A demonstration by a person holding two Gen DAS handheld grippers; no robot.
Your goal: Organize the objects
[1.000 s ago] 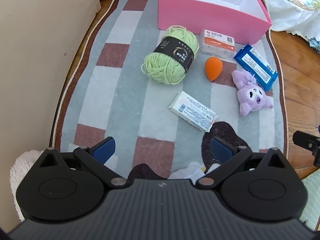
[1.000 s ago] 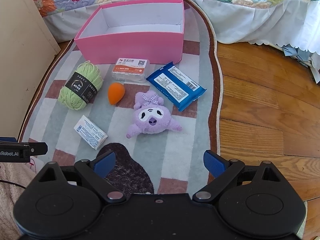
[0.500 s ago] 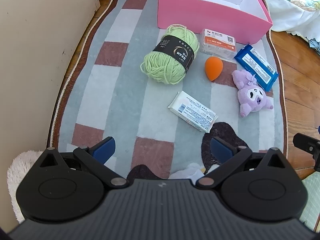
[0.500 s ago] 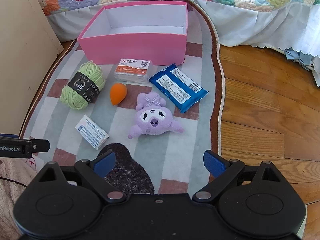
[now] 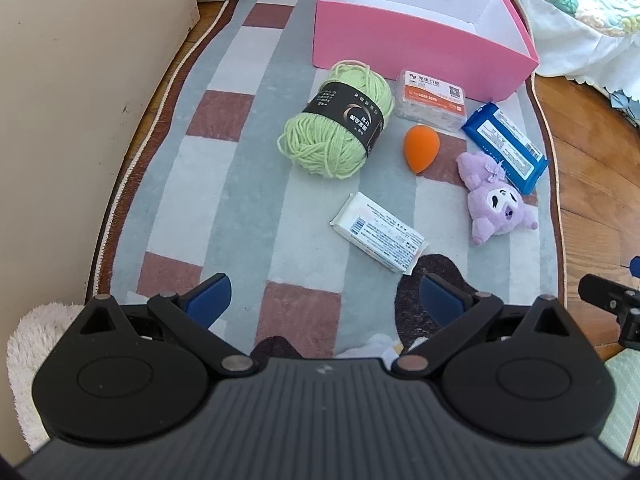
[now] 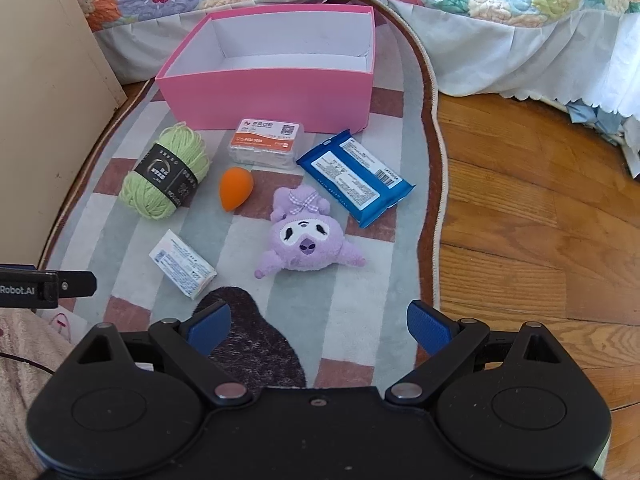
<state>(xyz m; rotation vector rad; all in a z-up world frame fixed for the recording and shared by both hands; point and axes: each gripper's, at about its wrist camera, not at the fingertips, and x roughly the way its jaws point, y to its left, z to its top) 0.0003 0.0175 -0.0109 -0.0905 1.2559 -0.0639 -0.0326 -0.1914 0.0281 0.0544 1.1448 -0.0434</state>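
Note:
An empty pink box [image 5: 416, 44] [image 6: 272, 96] stands at the far end of a striped rug. In front of it lie a green yarn ball [image 5: 336, 120] [image 6: 166, 172], an orange-labelled clear case [image 5: 432, 100] [image 6: 266, 144], an orange sponge egg [image 5: 421, 148] [image 6: 235, 186], a blue wipes pack [image 5: 506, 144] [image 6: 354, 176], a purple plush toy [image 5: 494, 200] [image 6: 306, 236] and a white packet [image 5: 378, 232] [image 6: 182, 264]. My left gripper [image 5: 324, 300] is open and empty, short of the white packet. My right gripper [image 6: 318, 328] is open and empty, short of the plush.
A beige cabinet panel [image 5: 80, 100] [image 6: 40, 100] bounds the rug on the left. A bed with a floral quilt and white skirt [image 6: 480, 20] stands behind the box. Wooden floor [image 6: 540, 220] lies to the right. A fluffy white mat [image 5: 32, 332] sits at my near left.
Both grippers have moved slightly forward toward the objects, still open. No object has moved.

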